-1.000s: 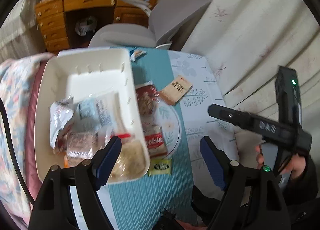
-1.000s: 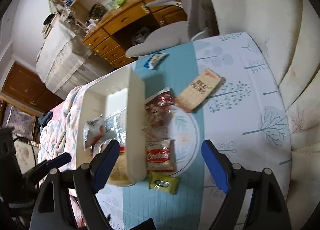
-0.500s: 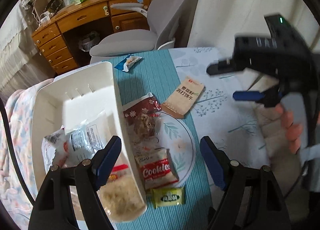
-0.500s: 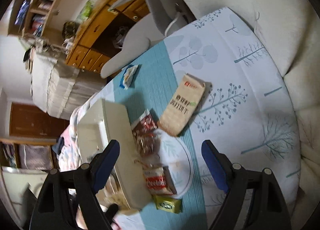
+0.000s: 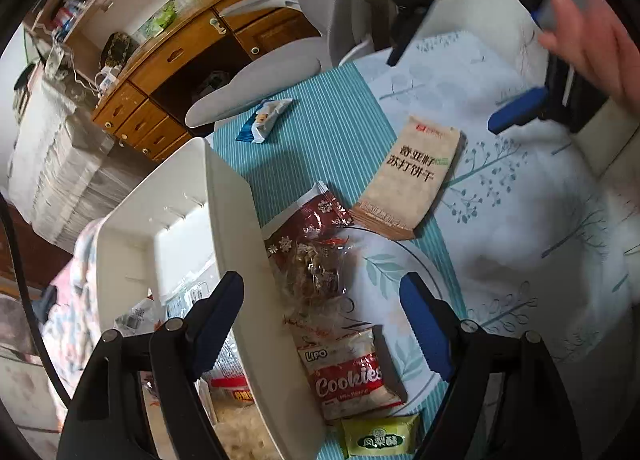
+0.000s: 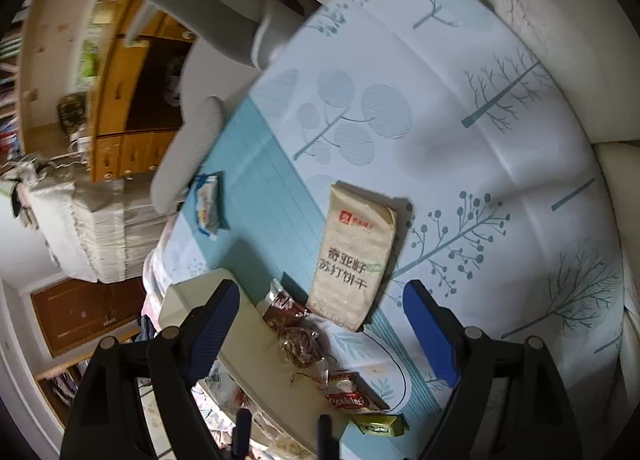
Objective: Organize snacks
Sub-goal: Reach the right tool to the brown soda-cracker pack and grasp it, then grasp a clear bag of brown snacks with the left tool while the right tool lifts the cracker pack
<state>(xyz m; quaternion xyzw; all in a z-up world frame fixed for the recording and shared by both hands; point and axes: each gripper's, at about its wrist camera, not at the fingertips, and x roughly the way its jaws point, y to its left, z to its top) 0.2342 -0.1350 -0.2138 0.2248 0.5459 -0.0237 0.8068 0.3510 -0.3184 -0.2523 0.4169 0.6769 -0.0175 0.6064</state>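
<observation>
The table (image 5: pixel 520 244), under a cloth printed with trees and a teal striped runner, carries everything. On its left side sits the white bin (image 5: pixel 240 244), and several wrapped snacks already lie inside at its near end, though the wall hides most of them and I cannot say how many. So the sorting looks partly done.

Five packets remain outside. The largest is the tan cracker pack (image 5: pixel 416 176), flat on the cloth and well apart from the bin. Next comes the dark red snowflake packet (image 5: pixel 312 244), lying just beside the bin wall, then the Cookies packet (image 5: pixel 352 376) nearer the camera, also close to the wall. The blue-and-white wrapper (image 5: pixel 264 120) lies alone at the far end of the runner. Smallest is the yellow-green sweet (image 5: pixel 380 438), just beside the Cookies packet.

The left claw (image 5: pixel 320 324) hangs spread wide above the bin wall and the red packet, holding nothing and touching nothing. The right claw (image 6: pixel 320 328) is equally spread and empty, looking down with the cracker pack just beyond its tips. In the left view it shows, blurred, high over the table's far right, so the cracker pack seems its likely next pick.
</observation>
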